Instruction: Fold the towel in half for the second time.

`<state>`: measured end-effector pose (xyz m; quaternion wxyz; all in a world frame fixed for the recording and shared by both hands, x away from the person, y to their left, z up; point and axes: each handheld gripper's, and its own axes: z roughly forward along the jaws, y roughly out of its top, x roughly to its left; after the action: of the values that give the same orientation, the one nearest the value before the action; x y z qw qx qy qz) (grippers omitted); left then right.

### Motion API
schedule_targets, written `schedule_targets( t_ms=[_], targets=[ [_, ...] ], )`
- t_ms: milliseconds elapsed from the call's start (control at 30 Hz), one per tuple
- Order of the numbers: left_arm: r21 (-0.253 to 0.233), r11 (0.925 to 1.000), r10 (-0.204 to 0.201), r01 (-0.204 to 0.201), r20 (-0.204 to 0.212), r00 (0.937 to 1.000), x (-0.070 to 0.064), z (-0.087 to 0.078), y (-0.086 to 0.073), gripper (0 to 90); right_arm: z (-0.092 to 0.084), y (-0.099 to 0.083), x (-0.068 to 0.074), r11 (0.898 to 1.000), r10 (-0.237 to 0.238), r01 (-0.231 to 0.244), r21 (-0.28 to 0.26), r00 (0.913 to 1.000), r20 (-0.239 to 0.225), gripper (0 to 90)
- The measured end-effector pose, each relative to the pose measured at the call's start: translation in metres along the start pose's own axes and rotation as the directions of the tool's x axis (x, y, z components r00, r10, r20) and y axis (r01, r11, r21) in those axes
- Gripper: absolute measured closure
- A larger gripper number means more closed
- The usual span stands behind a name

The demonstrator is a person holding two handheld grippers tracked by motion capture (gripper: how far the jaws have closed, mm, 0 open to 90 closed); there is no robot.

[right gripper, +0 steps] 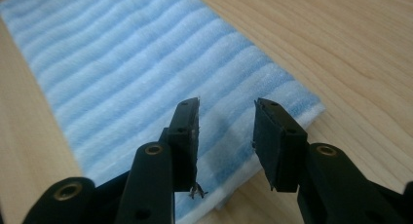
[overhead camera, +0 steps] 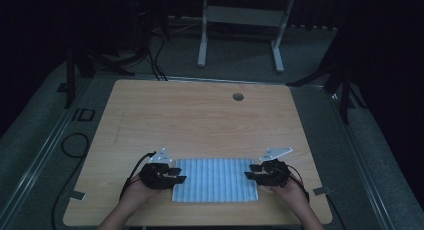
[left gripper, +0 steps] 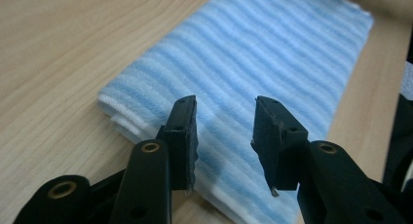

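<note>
A folded blue-striped towel lay flat near the table's front edge. The left gripper and right gripper hovered over its opposite ends (jaws spread on both, gripping nothing).

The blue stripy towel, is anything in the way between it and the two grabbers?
Nothing visible is. The towel lies flat on the bare table, and the left gripper and right gripper sit right at its two ends, jaws open.
</note>
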<state>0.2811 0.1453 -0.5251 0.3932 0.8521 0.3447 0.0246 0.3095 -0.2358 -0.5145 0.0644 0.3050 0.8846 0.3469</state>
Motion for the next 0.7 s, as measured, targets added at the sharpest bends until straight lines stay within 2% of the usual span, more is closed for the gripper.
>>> schedule_targets(
  t_ms=[33,100,133,167,200,267,433,500,700],
  targets=[
    [0.011,0.9999,-0.004,0.004,-0.002,1.0000,0.002,0.003,0.000,60.5,0.003,0.000,-0.002,1.000,-0.006,0.006,0.012,1.0000,-0.001,61.3],
    [0.025,0.9995,-0.018,0.018,-0.008,0.9998,0.006,0.010,-0.002,61.2,0.011,0.000,-0.005,0.999,-0.019,0.017,0.036,0.9992,0.034,59.5],
    [0.025,0.9995,-0.018,0.018,-0.008,0.9998,0.006,0.010,-0.002,61.3,0.011,0.000,-0.005,0.999,-0.019,0.017,0.036,0.9992,0.034,59.5],
    [0.056,0.9983,-0.013,0.015,-0.023,0.9997,0.010,0.016,-0.003,61.3,0.015,0.000,-0.007,0.999,-0.024,0.022,0.049,0.9987,0.044,58.3],
    [0.056,0.9982,-0.021,0.022,-0.020,0.9996,0.012,0.018,-0.004,62.7,0.023,-0.001,-0.012,0.997,-0.013,0.009,0.073,0.9988,0.048,56.4],
    [0.049,0.9983,-0.032,0.032,-0.013,0.9994,0.016,0.018,-0.005,64.3,0.026,-0.002,-0.015,0.998,-0.013,0.010,0.062,0.9992,0.039,55.7],
    [0.048,0.9982,-0.033,0.034,-0.032,0.9989,0.026,0.018,-0.002,64.4,0.033,0.004,-0.025,0.998,0.019,-0.020,0.052,0.9997,0.018,54.4],
    [0.042,0.9979,-0.048,0.049,-0.037,0.9982,0.031,0.018,0.000,64.3,0.037,0.008,-0.027,0.998,0.016,-0.017,0.053,0.9996,0.023,54.3],
    [0.048,0.9972,-0.053,0.057,-0.079,0.9954,0.048,0.019,0.009,64.3,0.049,0.024,-0.036,0.999,0.006,-0.008,0.054,0.9992,0.040,54.1]
  ],
)
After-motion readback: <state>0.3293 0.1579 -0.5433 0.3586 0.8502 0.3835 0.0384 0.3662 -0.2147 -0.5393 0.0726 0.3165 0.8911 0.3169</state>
